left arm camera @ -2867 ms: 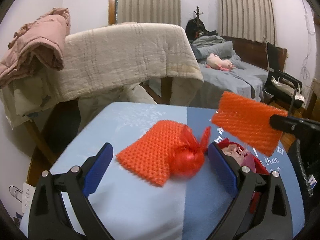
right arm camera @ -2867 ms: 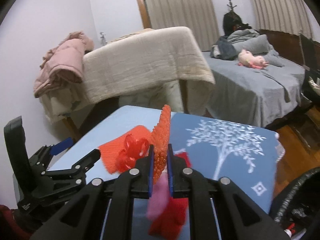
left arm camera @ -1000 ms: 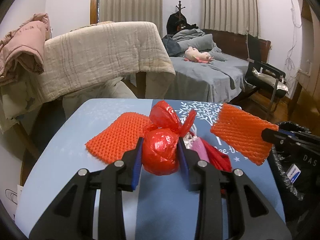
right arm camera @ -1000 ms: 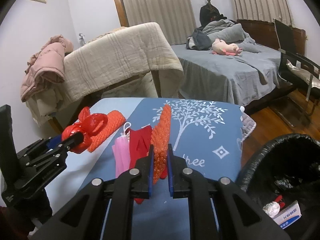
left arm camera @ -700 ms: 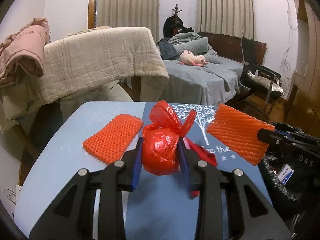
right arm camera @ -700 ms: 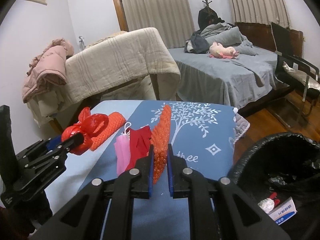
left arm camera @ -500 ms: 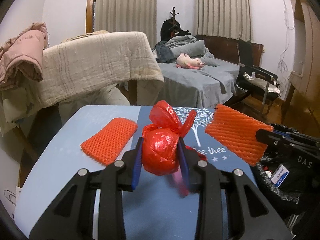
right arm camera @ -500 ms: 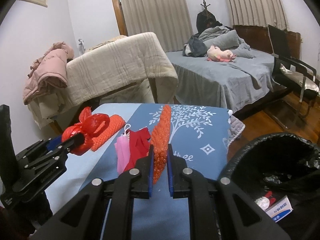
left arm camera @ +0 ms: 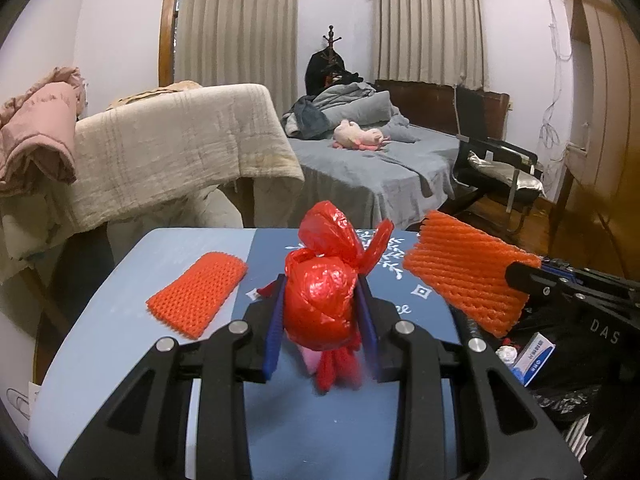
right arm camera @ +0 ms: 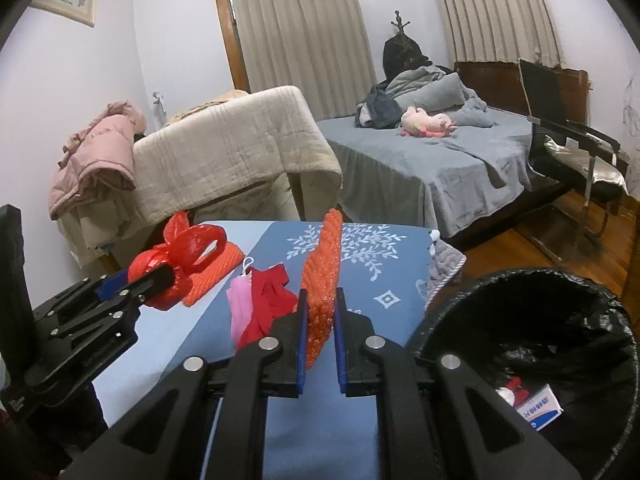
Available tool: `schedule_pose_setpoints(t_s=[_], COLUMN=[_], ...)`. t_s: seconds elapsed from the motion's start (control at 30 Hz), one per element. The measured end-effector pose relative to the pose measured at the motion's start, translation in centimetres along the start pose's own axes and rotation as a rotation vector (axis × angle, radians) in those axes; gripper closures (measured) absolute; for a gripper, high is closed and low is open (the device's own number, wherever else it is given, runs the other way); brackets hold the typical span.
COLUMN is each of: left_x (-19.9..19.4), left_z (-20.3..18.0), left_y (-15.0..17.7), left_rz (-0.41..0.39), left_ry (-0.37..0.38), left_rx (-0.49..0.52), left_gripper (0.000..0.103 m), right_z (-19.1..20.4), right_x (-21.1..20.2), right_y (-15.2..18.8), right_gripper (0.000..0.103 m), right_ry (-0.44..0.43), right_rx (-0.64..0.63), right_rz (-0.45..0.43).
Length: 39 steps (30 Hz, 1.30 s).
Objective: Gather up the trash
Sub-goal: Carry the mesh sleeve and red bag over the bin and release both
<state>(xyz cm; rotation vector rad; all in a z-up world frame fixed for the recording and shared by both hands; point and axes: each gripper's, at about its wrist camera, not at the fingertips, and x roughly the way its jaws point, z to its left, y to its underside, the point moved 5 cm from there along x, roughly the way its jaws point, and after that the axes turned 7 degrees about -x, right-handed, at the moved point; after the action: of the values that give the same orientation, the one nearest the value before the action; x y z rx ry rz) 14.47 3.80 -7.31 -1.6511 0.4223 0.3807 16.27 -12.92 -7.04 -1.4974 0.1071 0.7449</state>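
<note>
Trash held off the blue table (left arm camera: 120, 344): left gripper (left arm camera: 320, 320) clamped on knotted red plastic bag (left arm camera: 320, 300), right gripper (right arm camera: 320, 336) clamped on orange foam net (right arm camera: 322, 280) beside black-lined bin (right arm camera: 540, 300); second orange foam net (left arm camera: 196, 294) lies on table.

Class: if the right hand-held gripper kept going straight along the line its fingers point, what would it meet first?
Probably the blue tablecloth, near its white tree print; the right hand-held gripper points slightly downward with its orange foam net. Depth is uncertain.
</note>
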Motion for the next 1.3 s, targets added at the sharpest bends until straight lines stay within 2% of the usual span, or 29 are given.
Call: schedule_pose_setpoints(t_s=[0.67, 1.3], left_x=[-1.3, -0.2], left_z=[-5.9, -15.0], left_y=[0.1, 1.3], left_rz=[-0.003, 0.021], left_ry=[0.101, 0.27], left_rx=[0.051, 0.142], left_gripper=[0.071, 0.071], right_z=[-4.5, -12.0], right_x=[-5.0, -9.1], right_y=[1.1, 3.8], right_gripper=[0.091, 0.091], right_ry=[0.095, 0.259], right_rx=[0.045, 0.133], right_rz=[-0.028, -0.02])
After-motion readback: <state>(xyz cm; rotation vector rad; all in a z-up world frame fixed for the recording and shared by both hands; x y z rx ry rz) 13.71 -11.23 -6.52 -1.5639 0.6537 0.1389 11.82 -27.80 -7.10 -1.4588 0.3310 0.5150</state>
